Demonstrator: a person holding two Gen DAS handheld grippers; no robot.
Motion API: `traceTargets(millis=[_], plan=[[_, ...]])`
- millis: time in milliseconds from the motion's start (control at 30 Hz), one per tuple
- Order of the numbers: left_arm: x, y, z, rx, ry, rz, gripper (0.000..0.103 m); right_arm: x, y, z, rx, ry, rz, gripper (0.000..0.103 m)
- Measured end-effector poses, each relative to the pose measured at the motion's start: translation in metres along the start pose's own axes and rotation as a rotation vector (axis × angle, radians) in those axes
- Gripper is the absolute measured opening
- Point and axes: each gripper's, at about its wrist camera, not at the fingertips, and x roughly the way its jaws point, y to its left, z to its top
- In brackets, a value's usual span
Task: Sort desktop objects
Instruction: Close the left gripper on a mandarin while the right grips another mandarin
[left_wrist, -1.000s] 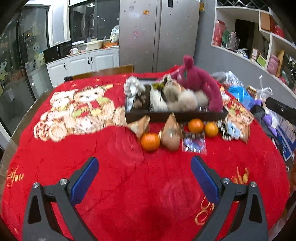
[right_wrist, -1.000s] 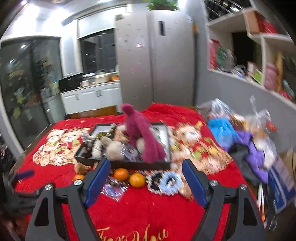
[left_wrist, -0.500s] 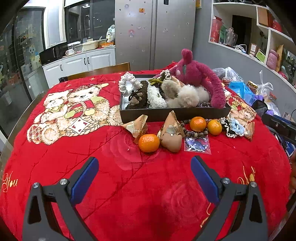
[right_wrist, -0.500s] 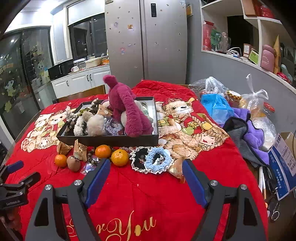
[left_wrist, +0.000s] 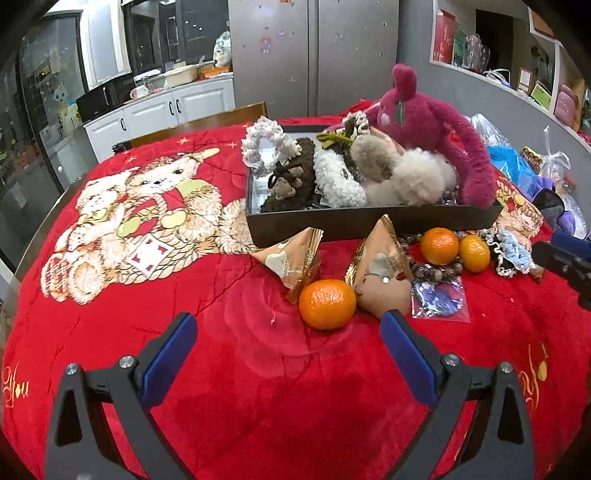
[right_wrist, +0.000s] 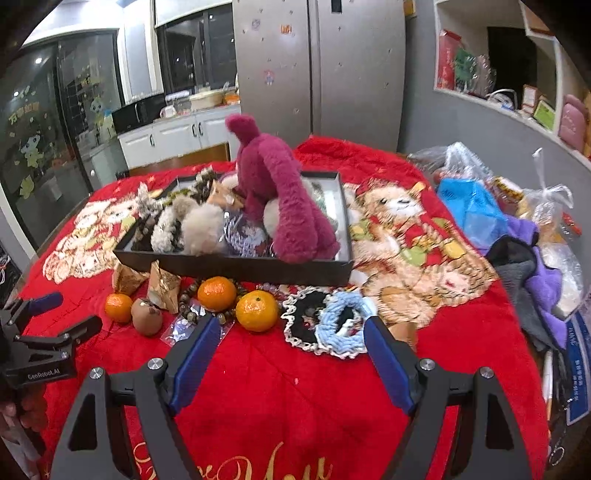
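Observation:
A dark box (left_wrist: 369, 223) (right_wrist: 236, 267) on the red blanket holds a magenta plush toy (left_wrist: 443, 147) (right_wrist: 284, 206) and fluffy hair ties. In front of it lie three tangerines (left_wrist: 327, 303) (right_wrist: 256, 310), two gold wrapped packets (left_wrist: 295, 258), a brown round toy (left_wrist: 386, 293) (right_wrist: 147, 316), a bead bracelet (right_wrist: 188, 306) and crocheted scrunchies (right_wrist: 325, 325). My left gripper (left_wrist: 288, 339) is open and empty, just short of the nearest tangerine. My right gripper (right_wrist: 291, 343) is open and empty, just short of the scrunchies.
Plastic bags, a blue bag (right_wrist: 472, 210) and purple and grey cloths (right_wrist: 535, 280) pile at the table's right edge. A wooden chair back (left_wrist: 207, 122) stands behind the table. A small clear packet (left_wrist: 439, 299) lies by the beads.
Both grippers have moved forward and lower toward the items in front of the box. Both stay open and empty.

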Motion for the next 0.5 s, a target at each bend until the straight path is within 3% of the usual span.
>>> traceTargets(millis=[233,500], plan=[[0.028,-0.005,0.007,0.053,0.028,0.045,0.101,0.036,0.011,0.005,-0.028,0.059,0.026,0.082],[0.040,0.003,0.009,0.042,0.021,0.016,0.102,0.066,0.018,0.009,-0.003,0.083,0.077,0.082]])
